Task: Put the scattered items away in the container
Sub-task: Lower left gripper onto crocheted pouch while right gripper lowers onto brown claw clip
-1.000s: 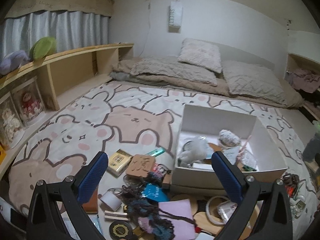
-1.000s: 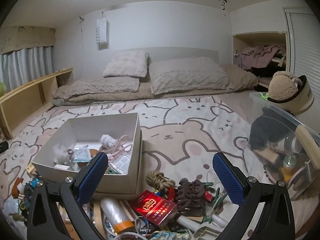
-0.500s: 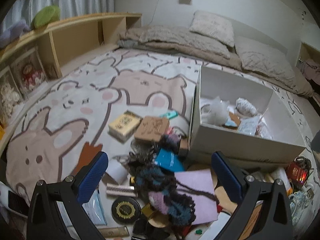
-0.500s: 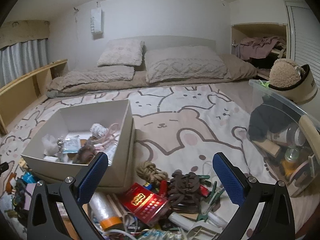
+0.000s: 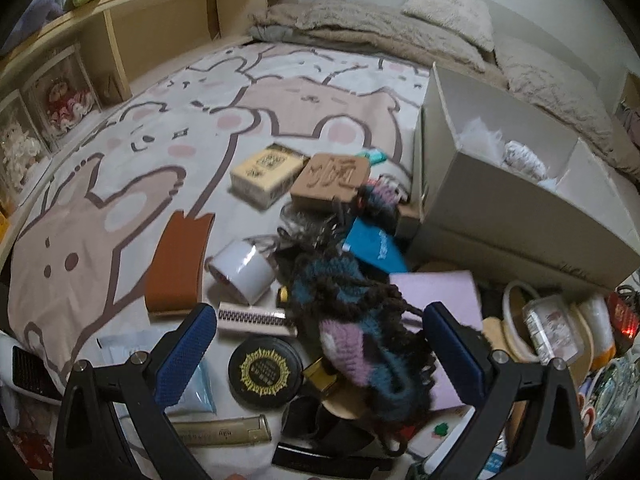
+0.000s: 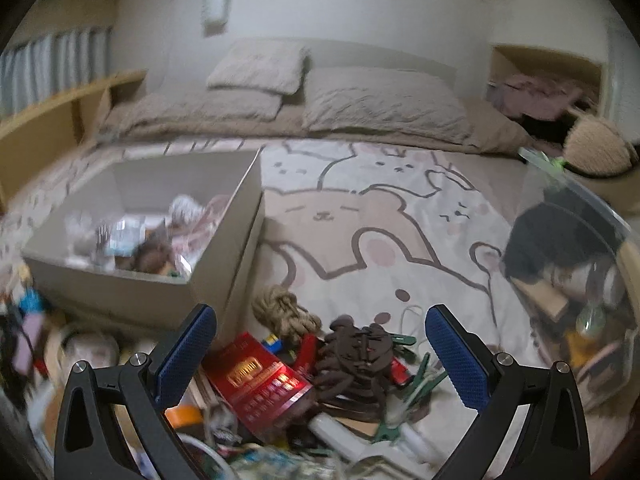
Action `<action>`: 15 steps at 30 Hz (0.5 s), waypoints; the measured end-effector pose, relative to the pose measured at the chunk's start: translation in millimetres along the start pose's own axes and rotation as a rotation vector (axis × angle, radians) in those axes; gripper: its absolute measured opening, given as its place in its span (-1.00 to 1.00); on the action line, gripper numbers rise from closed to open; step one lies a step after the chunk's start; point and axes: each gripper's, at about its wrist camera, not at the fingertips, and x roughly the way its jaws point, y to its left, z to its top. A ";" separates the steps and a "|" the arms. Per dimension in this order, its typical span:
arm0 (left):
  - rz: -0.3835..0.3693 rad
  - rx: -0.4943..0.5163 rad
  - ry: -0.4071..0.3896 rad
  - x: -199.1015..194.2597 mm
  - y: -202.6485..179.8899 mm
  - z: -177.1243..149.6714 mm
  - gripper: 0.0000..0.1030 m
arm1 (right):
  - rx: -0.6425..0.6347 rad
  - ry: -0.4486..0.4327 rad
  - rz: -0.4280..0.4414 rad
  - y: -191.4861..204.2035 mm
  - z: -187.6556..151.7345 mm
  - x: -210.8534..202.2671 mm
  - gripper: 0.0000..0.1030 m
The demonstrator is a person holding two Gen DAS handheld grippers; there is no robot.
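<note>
My left gripper [image 5: 320,354] is open, low over a pile on the bed, its blue pads on either side of a knitted blue, purple and brown yarn piece [image 5: 360,336]. A round black tin [image 5: 265,370], a white tape roll [image 5: 242,268], a brown case [image 5: 176,268] and a wooden block [image 5: 330,178] lie around it. The white box [image 5: 520,220] stands to the right, holding several items. My right gripper [image 6: 320,354] is open above a dark brown hair claw [image 6: 354,354], a red packet [image 6: 260,384] and a rope knot [image 6: 284,314]; the white box [image 6: 160,288] sits at its left.
A clear plastic bin [image 6: 580,260] full of things stands at the right edge of the right wrist view. A wooden shelf [image 5: 100,40] runs along the bed's left side. Pillows [image 6: 380,108] lie at the far end. Bare cartoon bedsheet [image 6: 380,240] stretches beyond the piles.
My left gripper has dropped and tilted down toward the pile, bringing the yarn piece between its pads. My right gripper has moved lower and closer to the hair claw and red packet.
</note>
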 end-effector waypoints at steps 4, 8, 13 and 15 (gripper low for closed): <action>0.015 0.001 0.032 10.5 0.4 -5.1 1.00 | 0.013 0.045 -0.094 -20.1 -5.3 10.0 1.00; 0.039 0.006 0.050 17.1 1.6 -6.9 1.00 | 0.139 0.094 -0.089 -50.3 -12.6 22.0 1.00; 0.043 -0.016 0.061 22.4 5.3 -9.1 1.00 | 0.299 0.116 -0.001 -71.0 -22.4 31.6 1.00; 0.045 -0.031 0.061 22.6 6.8 -8.7 0.98 | 0.311 0.119 0.015 -69.5 -24.9 35.1 1.00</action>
